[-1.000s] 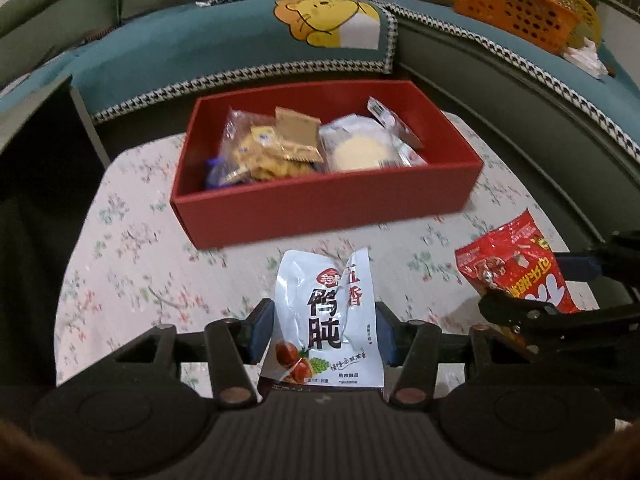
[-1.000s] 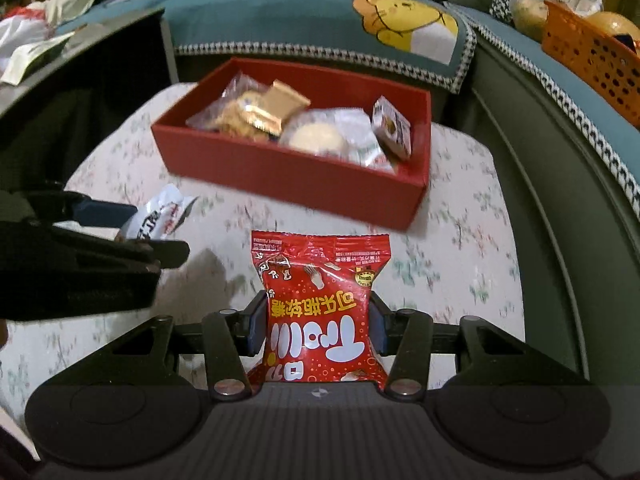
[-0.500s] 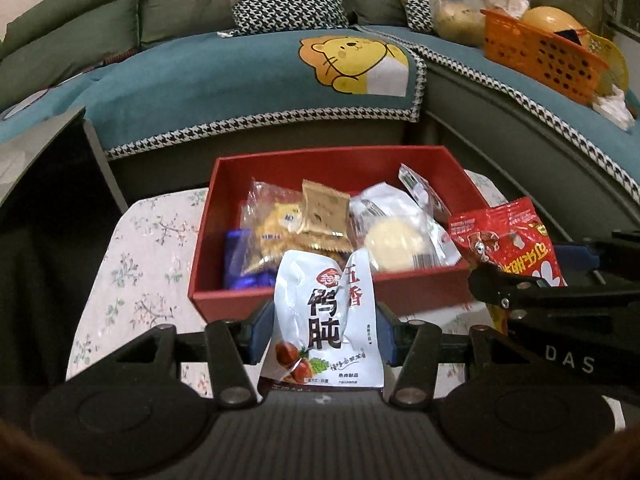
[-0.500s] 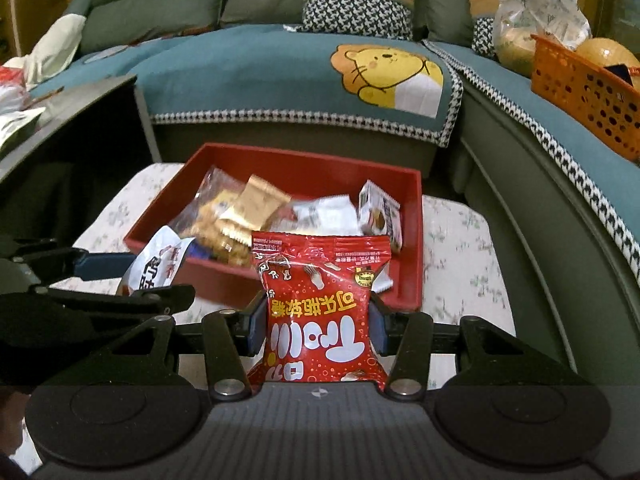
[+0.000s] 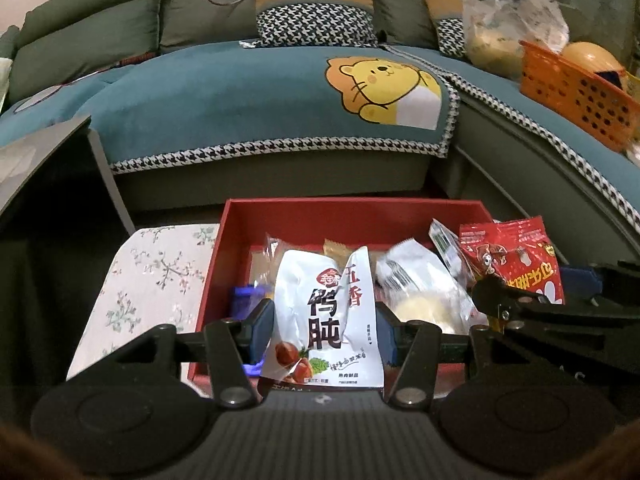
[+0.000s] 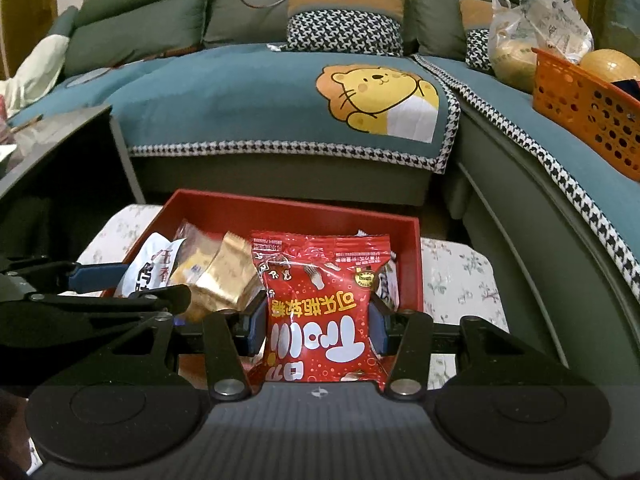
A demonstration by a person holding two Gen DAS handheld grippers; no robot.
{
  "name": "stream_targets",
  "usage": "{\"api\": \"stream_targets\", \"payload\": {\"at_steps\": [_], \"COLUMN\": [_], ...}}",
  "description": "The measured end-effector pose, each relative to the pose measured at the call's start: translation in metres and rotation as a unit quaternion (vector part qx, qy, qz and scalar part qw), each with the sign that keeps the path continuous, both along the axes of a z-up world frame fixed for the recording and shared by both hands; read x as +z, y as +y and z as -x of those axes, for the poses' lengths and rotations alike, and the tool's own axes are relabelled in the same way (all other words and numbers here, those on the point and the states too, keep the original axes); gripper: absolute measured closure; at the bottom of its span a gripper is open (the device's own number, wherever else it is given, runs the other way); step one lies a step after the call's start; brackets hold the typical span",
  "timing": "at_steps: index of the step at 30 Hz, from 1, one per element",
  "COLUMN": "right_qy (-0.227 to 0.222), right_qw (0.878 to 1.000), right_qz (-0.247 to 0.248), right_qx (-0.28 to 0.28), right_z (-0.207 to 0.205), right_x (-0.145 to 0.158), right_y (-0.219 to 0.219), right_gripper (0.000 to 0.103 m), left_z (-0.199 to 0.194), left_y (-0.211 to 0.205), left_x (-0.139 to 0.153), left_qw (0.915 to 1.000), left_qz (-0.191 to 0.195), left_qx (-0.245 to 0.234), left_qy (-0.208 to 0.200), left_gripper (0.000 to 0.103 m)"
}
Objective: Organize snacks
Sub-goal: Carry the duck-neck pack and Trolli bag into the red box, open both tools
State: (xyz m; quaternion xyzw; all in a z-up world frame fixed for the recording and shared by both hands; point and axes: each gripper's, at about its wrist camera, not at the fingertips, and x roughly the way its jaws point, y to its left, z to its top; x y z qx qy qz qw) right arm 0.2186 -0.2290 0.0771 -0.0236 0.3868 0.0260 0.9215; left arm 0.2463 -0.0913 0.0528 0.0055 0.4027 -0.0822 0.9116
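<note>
Left gripper: our left gripper (image 5: pixel 323 330) has its fingers (image 5: pixel 262 330) closed partway onto a white snack pouch (image 5: pixel 326 320), the blue pads pressing both side edges.
White snack pouch: we carry it upright in the air, black characters facing us, in front of and above the near part of the red box (image 5: pixel 352 216); it touches neither the box nor the tabletop (image 5: pixel 156 276).
Right gripper: our right gripper (image 6: pixel 318 330) has its fingers (image 6: pixel 376 332) partly closed on a red snack bag (image 6: pixel 322 304), pinched by its two sides.
Red snack bag: we hold it upright with its print upside down to us, above the near wall of the red box and clear of it; in the left wrist view the same bag (image 5: pixel 516 260) hangs over the box's right end.
Red box: it sits on the floral tabletop in front of the sofa (image 6: pixel 256 96), open at the top.
Box contents: we see a clear bag of yellow biscuits (image 6: pixel 192 264), a gold packet (image 6: pixel 228 276), a wrapped round white cake (image 5: pixel 420 292) and something blue (image 5: pixel 244 296) at the left, too hidden to name.
Two grippers: they hang side by side, near one another but apart.
Surroundings: a lion-print cover (image 5: pixel 384 92) lies over the sofa; an orange basket (image 6: pixel 588 108) rests on its right arm.
</note>
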Motion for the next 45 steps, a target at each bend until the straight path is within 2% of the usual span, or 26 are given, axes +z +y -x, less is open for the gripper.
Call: {"api": "stream_targets", "payload": {"at_steps": [13, 20, 29, 33, 37, 45], "right_qy": [0.018, 0.031, 0.038, 0.038, 0.029, 0.011], "right_qw": [1.0, 0.999, 0.999, 0.998, 0.999, 0.999], "right_qz": [-0.009, -0.016, -0.019, -0.018, -0.003, -0.003], "right_qx": [-0.016, -0.024, -0.033, -0.037, -0.039, -0.034], "right_z": [-0.045, -0.059, -0.064, -0.064, -0.06, -0.046], "right_x": [-0.028, -0.044, -0.052, -0.052, -0.045, -0.026], "right_y": [-0.01, -0.014, -0.019, -0.021, -0.02, -0.02], "right_gripper": [0.046, 0.046, 0.043, 0.041, 0.033, 0.026], "left_z": [-0.047, -0.055, -0.056, -0.056, -0.055, -0.038], "left_y": [-0.013, -0.023, -0.029, -0.029, -0.025, -0.012], "left_x": [-0.028, -0.039, -0.043, -0.04, -0.036, -0.021], "left_qw": [0.9996, 0.9989, 0.9981, 0.9983, 0.9985, 0.9992], "left_qz": [-0.015, -0.044, -0.06, -0.054, -0.044, -0.015], "left_qx": [0.014, 0.01, 0.01, 0.014, 0.024, 0.033], "left_qy": [0.02, 0.016, 0.009, 0.015, 0.024, 0.019], "left_gripper": [0.047, 0.047, 0.046, 0.045, 0.044, 0.041]}}
